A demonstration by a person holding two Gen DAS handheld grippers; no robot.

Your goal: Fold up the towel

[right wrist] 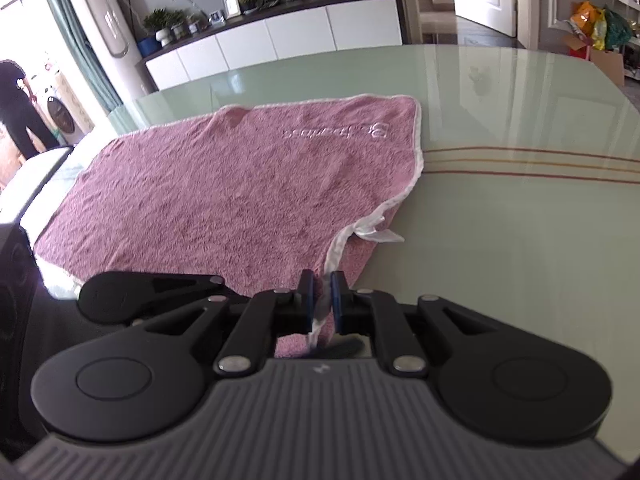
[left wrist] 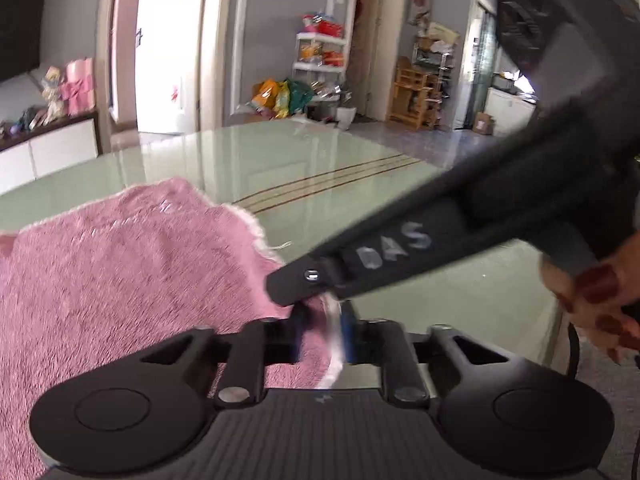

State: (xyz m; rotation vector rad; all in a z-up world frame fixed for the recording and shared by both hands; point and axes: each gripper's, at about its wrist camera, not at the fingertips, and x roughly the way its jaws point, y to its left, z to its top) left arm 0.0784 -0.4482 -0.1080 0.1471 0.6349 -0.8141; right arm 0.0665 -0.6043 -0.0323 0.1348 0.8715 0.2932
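On the glossy green table (right wrist: 520,240) we see a pink towel (right wrist: 240,184) spread flat; L gripper (left wrist: 324,336) & R gripper (right wrist: 322,300) both clamped on its white-trimmed edge, L view blurry, probably same corner.

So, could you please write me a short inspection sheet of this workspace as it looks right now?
Surface: glossy pale green table with thin dark stripes, bare beside the towel.
Job's things: pink towel with white trim, spread mostly flat, near corner lifted.
Clutter: nothing seen on the table apart from the towel.
Grippers: left gripper shut on the towel's white edge; right gripper shut on the same trimmed corner, close beside the left one.
Cables: a dark cord by the hand.
Surroundings: white cabinet with plants, colourful bags on the floor, a person standing far off.
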